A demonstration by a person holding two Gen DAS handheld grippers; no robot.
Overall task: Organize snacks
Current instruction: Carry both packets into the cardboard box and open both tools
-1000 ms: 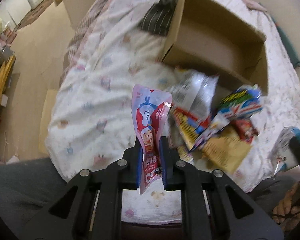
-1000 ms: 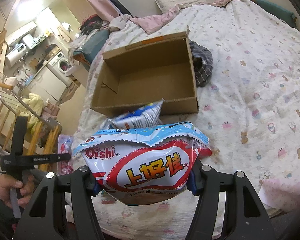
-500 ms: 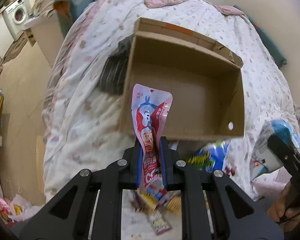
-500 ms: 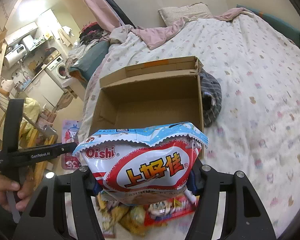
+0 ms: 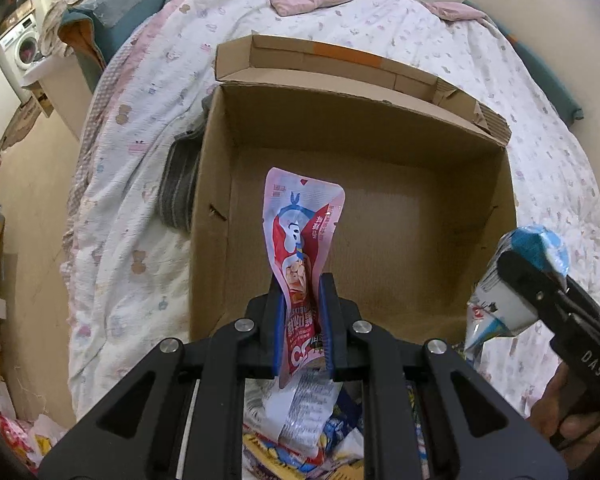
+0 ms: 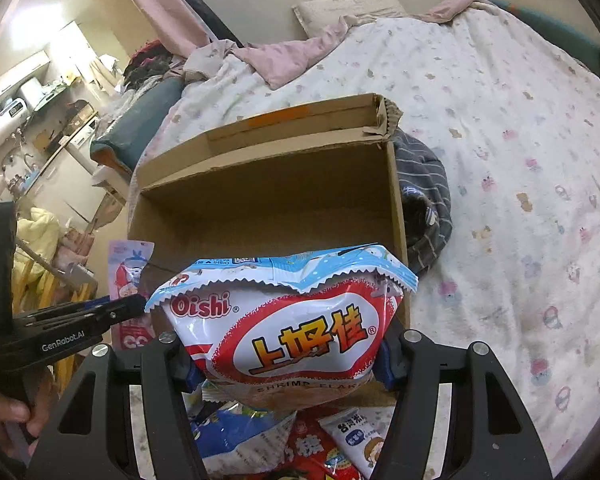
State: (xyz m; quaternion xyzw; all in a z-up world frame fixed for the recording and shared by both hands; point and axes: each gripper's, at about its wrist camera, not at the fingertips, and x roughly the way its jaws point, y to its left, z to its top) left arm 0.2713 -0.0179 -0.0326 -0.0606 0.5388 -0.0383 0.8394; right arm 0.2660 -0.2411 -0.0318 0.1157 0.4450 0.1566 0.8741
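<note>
My left gripper is shut on a slim pink snack pouch and holds it upright over the near edge of an open, empty cardboard box. My right gripper is shut on a white, red and blue Oishi chip bag, just before the box's near wall. The right gripper with its bag also shows at the right of the left wrist view. The left gripper and pink pouch show at the left of the right wrist view.
The box lies on a bed with a white patterned cover. A pile of loose snack packets lies below both grippers. A dark striped cloth lies beside the box. The bed's left edge drops to the floor.
Both grippers have moved forward from over the snack pile toward the box, each keeping its packet. The box now looks larger and closer.
</note>
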